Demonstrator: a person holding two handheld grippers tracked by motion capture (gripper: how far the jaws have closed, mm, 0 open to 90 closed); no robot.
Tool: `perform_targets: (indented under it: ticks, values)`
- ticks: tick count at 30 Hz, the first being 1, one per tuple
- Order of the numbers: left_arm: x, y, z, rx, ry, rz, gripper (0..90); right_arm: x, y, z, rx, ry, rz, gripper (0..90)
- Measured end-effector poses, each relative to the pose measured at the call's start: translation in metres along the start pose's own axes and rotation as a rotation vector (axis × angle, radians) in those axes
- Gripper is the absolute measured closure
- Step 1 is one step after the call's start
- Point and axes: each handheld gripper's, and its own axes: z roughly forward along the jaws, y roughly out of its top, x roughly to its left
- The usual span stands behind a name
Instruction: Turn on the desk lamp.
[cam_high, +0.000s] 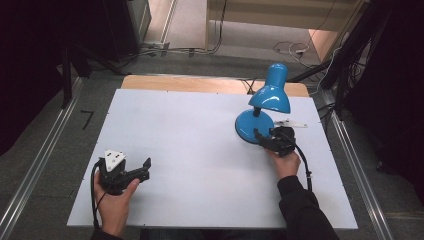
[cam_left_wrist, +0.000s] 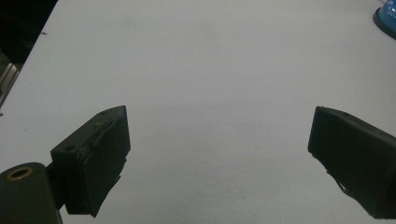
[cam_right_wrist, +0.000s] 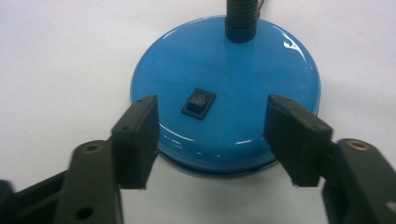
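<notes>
While the left gripper (cam_high: 146, 168) gapes wide over bare table (cam_high: 200, 150), the right gripper (cam_right_wrist: 212, 135) stands half-open over the lamp base (cam_right_wrist: 224, 84), apart from its switch (cam_right_wrist: 199, 103).

Dim room, soft blur, glossy glare
</notes>
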Motion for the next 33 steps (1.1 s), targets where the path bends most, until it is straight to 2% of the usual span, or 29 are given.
perform_targets:
  ticks: [2, 7, 12, 14, 22, 33]
  values:
    - [0.000, 0.000, 0.000, -0.001, -0.002, -0.001, 6.6, 0.000, 0.000, 0.001, -0.005, 0.006, 0.002, 45.4]
    - [0.001, 0.001, -0.001, -0.008, -0.009, -0.006, 6.6, 0.003, 0.002, 0.003, -0.027, -0.017, -0.017, 64.5]
    - [0.001, 0.001, -0.001, -0.006, -0.013, -0.004, 6.7, 0.009, 0.005, 0.007, -0.039, -0.002, -0.033, 79.7]
    - [0.001, 0.000, -0.001, -0.003, -0.017, -0.005, 6.7, 0.011, 0.006, 0.009, -0.033, 0.002, -0.045, 81.8]
    - [0.003, 0.000, -0.001, -0.004, -0.013, -0.014, 6.7, 0.012, 0.008, 0.012, -0.051, -0.019, -0.030, 87.1]
    - [0.003, 0.000, -0.001, -0.001, -0.010, -0.010, 6.7, 0.012, 0.007, 0.018, -0.040, -0.027, -0.031, 87.6]
